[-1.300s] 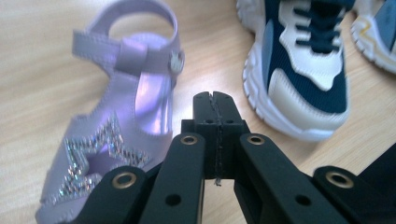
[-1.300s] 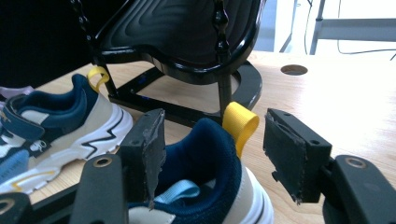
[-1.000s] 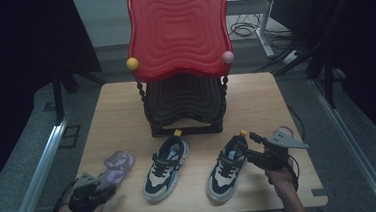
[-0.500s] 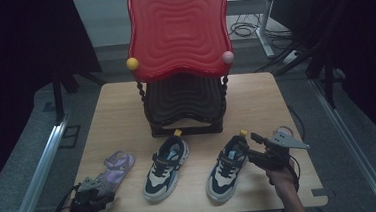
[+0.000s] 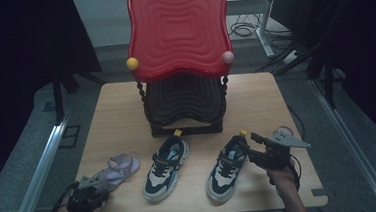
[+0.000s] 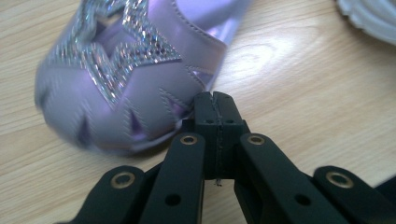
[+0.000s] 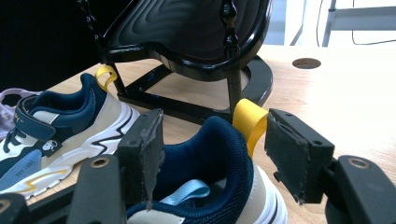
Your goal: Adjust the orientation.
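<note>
Sneaker (image 7: 205, 186) sits between the right gripper's (image 7: 210, 154) spread jaws: light, soft-collared, best pinched at the padded heel.

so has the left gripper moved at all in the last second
Yes. In the high view the left gripper has slid back toward the table's near edge, away from the purple sandal, jaws shut.
</note>
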Action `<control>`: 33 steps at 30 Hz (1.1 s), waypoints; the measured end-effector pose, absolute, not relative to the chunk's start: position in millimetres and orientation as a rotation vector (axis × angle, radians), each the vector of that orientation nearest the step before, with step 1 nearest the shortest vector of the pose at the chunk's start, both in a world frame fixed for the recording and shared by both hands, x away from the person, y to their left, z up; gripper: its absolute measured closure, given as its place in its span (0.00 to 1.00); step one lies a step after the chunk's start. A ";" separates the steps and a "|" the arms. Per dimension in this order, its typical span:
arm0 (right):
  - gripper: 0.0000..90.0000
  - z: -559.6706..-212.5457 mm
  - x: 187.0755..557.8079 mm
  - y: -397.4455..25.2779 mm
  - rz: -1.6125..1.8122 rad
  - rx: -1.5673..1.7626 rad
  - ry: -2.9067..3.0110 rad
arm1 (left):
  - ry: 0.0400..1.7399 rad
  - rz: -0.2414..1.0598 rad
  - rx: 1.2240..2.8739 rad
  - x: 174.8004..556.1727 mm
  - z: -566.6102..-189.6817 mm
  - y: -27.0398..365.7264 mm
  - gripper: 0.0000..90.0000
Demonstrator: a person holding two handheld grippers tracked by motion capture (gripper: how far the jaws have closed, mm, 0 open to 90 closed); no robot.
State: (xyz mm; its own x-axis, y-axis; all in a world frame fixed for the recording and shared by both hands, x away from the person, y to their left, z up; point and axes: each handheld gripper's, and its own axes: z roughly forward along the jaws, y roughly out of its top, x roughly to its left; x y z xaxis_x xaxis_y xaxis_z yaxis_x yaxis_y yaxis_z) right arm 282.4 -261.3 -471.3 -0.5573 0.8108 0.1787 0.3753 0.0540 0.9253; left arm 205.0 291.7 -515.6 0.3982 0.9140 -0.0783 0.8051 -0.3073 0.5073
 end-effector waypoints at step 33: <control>0.42 -468.1 283.0 -276.4 1.484 1.238 1.897 | 1.595 0.298 2.097 234.5 -515.7 323.6 1.00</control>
